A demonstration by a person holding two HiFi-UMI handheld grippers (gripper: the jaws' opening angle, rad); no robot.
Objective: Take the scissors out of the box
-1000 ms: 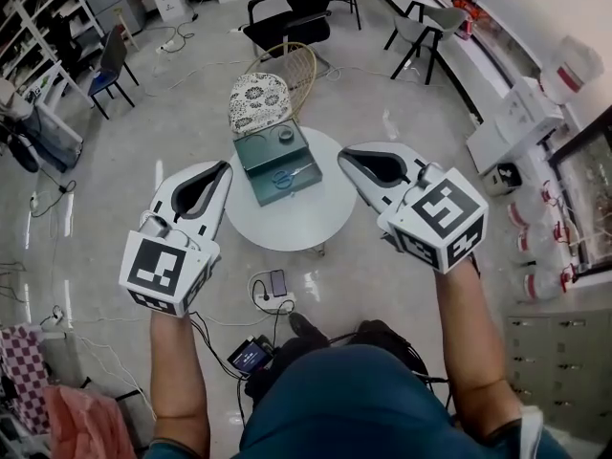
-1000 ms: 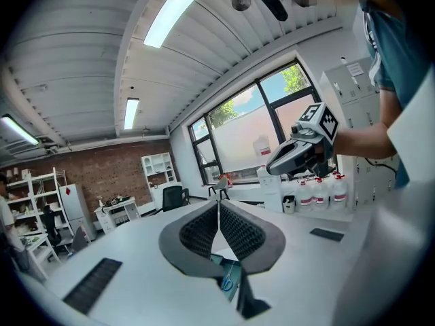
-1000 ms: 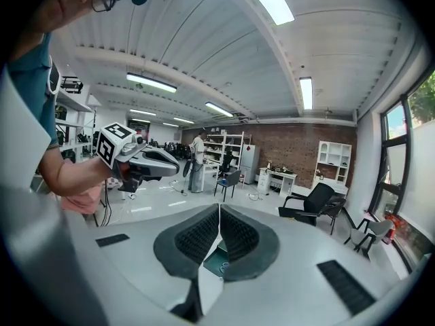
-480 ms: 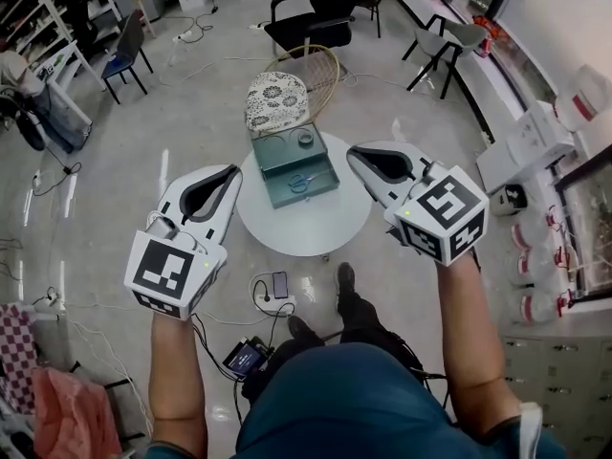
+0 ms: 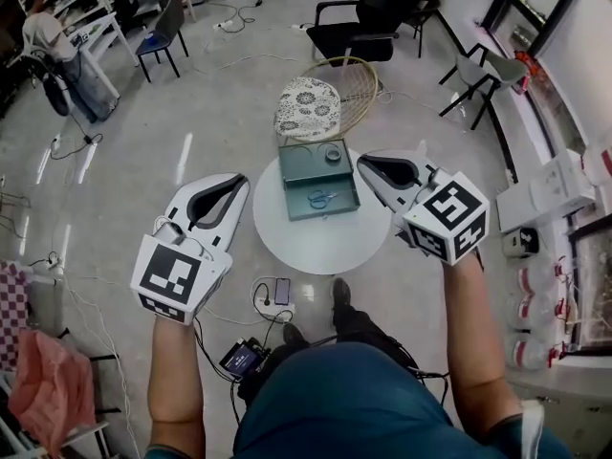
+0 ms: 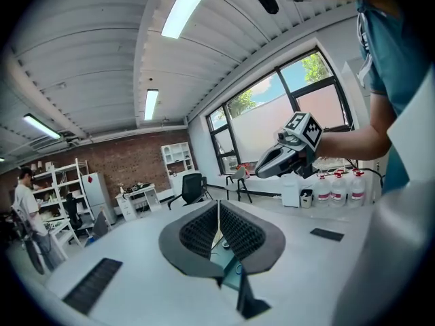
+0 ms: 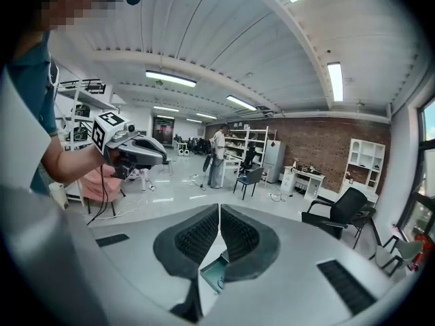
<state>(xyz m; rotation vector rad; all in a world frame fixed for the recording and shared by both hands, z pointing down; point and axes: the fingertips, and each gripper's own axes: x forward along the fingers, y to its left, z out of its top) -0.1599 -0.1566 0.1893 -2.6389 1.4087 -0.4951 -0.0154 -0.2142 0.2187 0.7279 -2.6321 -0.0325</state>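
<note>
An open teal box (image 5: 298,161) lies on a small round white table (image 5: 325,239) ahead of me. Blue-handled scissors (image 5: 321,198) lie flat in its near half, and a small round object (image 5: 334,154) sits in its far half. My left gripper (image 5: 243,179) hovers left of the table with its jaws shut and empty. My right gripper (image 5: 364,163) hangs at the table's right edge, also shut and empty. Both are held well above the box. A corner of the box (image 7: 212,274) shows below the shut jaws in the right gripper view.
A wicker chair with a patterned cushion (image 5: 308,109) stands just behind the table, and black office chairs (image 5: 368,19) stand farther back. A phone and cables (image 5: 277,291) lie on the floor near my feet. Water bottles (image 5: 535,306) and boxes (image 5: 559,184) line the right wall. A person (image 5: 46,36) stands far left.
The table and box have slid right and nearer in the head view as I stepped toward them. Both grippers stay shut and in the same pose.
</note>
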